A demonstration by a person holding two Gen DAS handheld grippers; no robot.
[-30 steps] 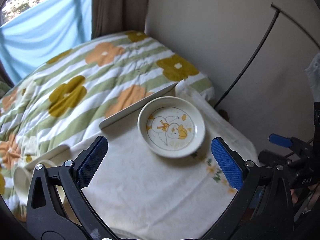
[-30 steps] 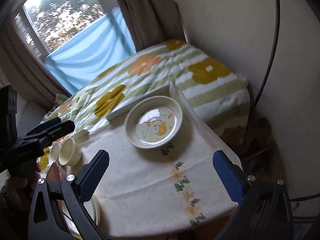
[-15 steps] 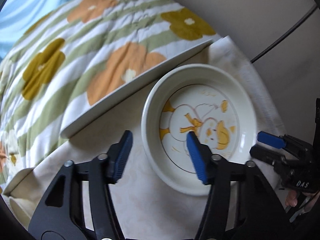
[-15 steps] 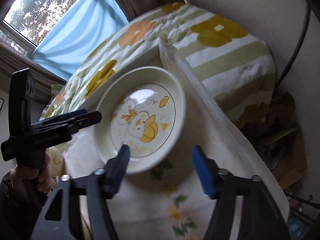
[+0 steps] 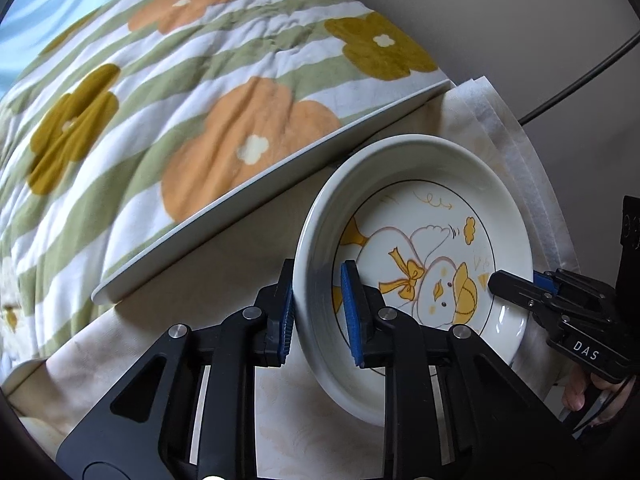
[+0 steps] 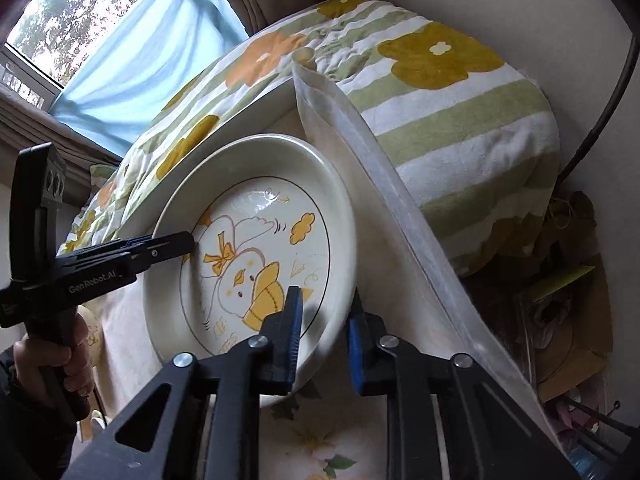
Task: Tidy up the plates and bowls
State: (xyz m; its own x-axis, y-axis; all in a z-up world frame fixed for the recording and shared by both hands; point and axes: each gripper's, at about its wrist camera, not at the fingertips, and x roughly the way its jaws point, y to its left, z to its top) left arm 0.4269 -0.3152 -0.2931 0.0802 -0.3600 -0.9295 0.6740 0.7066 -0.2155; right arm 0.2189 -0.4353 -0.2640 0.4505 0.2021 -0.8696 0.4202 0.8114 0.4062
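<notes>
Cream floral tablecloth [image 5: 328, 432] beside green-striped flowered blanket [image 5: 168, 92], blue curtain [image 6: 132, 68].

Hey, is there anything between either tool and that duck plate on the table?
Nothing visible. The left tool straddles one side of the cream duck-pattern ceramic plate's rim, the right tool the opposite side, both closing with only the rim between their blue pads. The white floral tablecloth lies beneath.

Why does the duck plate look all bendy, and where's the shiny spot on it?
Left wrist view: the fisheye lens stretches the duck plate into an oval and bends the flowered blanket, which is slightly smeared at the left edge; a small shine sits at the plate's lower right. Right wrist view: window light glares white and reflects near the plate's top.
</notes>
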